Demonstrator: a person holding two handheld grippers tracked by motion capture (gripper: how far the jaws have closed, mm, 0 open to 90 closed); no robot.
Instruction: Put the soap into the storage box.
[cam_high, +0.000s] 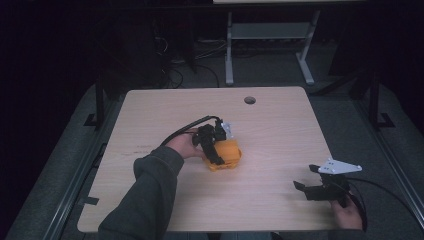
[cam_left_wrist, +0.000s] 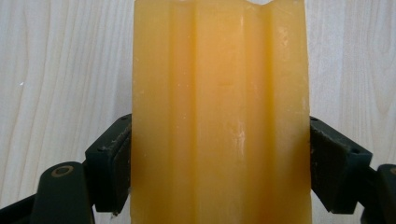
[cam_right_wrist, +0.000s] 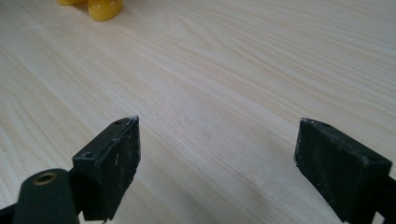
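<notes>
An orange plastic block (cam_high: 226, 154) with lengthwise ridges rests on the light wood table (cam_high: 270, 130) near its middle. My left gripper (cam_high: 212, 147) is shut on it, and in the left gripper view both black jaws press against the sides of the orange block (cam_left_wrist: 219, 112). My right gripper (cam_high: 306, 189) hovers low over the table near the front right, well apart from the block. In the right gripper view my right gripper (cam_right_wrist: 217, 163) stands open with bare wood between its fingers, and a rounded corner of the orange block (cam_right_wrist: 105, 8) peeks in at the top left.
A round cable hole (cam_high: 250, 100) sits near the table's far edge. Beyond the table stand the grey legs of another desk (cam_high: 229, 50) and loose cables on a dark floor. Metal rails (cam_high: 75, 185) run along both sides of the table.
</notes>
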